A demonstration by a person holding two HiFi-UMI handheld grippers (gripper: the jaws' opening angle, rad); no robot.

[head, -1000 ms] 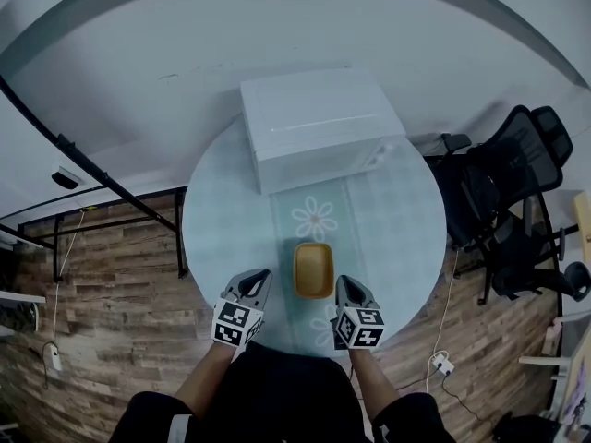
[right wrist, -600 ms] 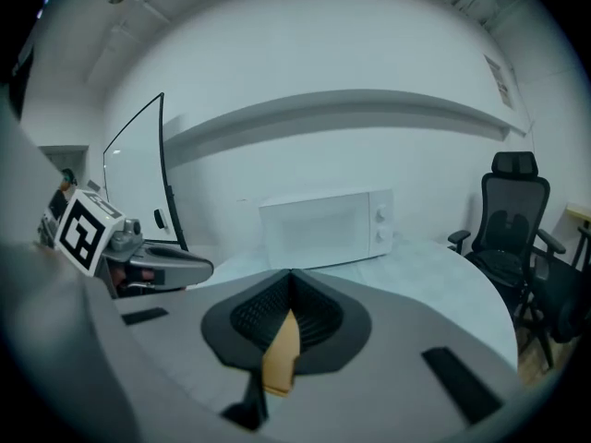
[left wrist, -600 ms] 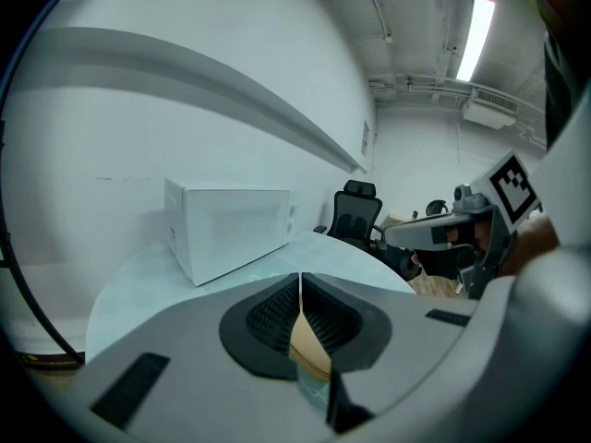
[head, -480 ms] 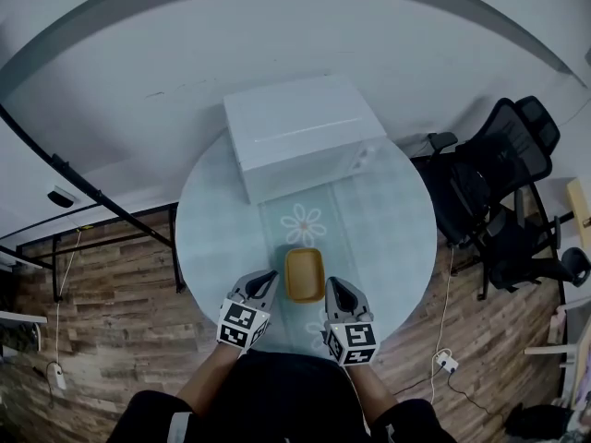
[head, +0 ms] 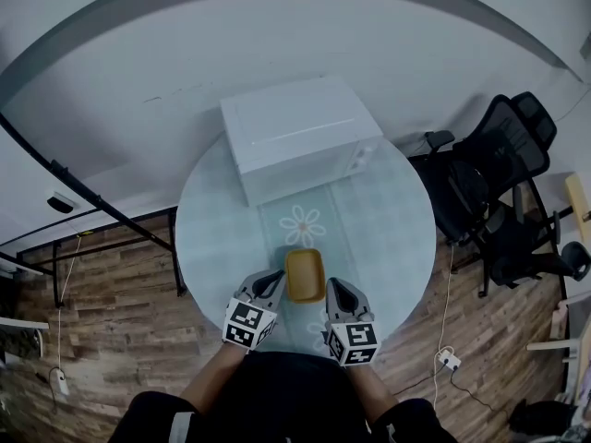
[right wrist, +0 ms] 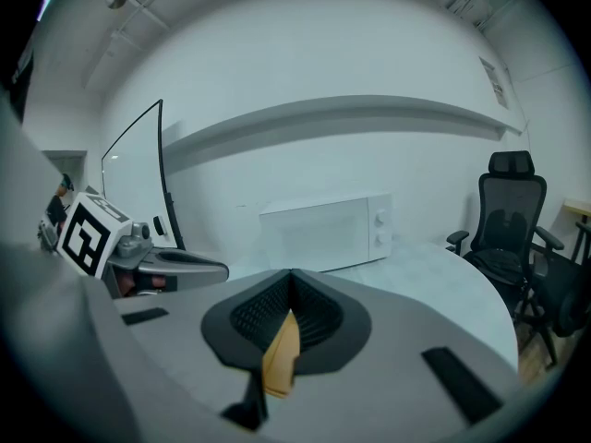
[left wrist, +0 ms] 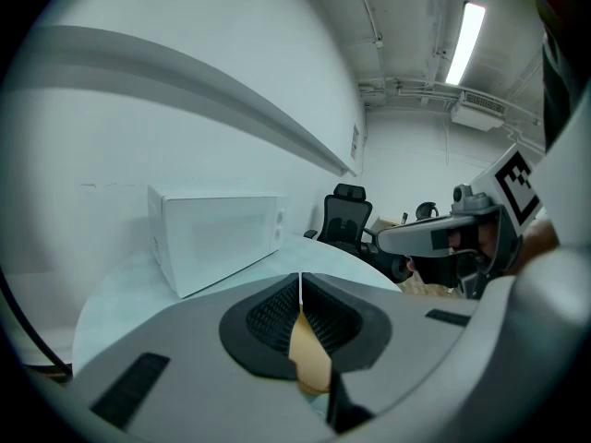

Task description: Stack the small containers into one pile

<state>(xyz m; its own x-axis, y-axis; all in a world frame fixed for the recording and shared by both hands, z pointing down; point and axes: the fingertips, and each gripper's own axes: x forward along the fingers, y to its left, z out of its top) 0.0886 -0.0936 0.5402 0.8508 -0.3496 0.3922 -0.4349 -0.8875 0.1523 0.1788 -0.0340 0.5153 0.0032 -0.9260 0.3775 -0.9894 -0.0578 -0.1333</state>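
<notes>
A single yellow-orange small container (head: 305, 274) sits on the round table (head: 392, 220) near its front edge. My left gripper (head: 273, 278) lies just to its left and my right gripper (head: 332, 286) just to its right, both low at the container's near end. The jaws of each meet at the tips with nothing clamped. In the left gripper view the left gripper (left wrist: 300, 289) is shut, and a sliver of the container (left wrist: 312, 367) shows through the gap below. The right gripper view shows the same for the right gripper (right wrist: 291, 289) and the container (right wrist: 280, 363).
A white microwave (head: 300, 137) stands at the table's far side, also visible as the microwave (left wrist: 217, 233) and the microwave (right wrist: 328, 229). Black office chairs (head: 499, 183) stand right of the table. A flower-pattern mat (head: 303, 224) lies between container and microwave.
The head view has shifted, so the table sits slightly higher and further left in frame. My left gripper has edged right toward the container. The container has not moved on the table.
</notes>
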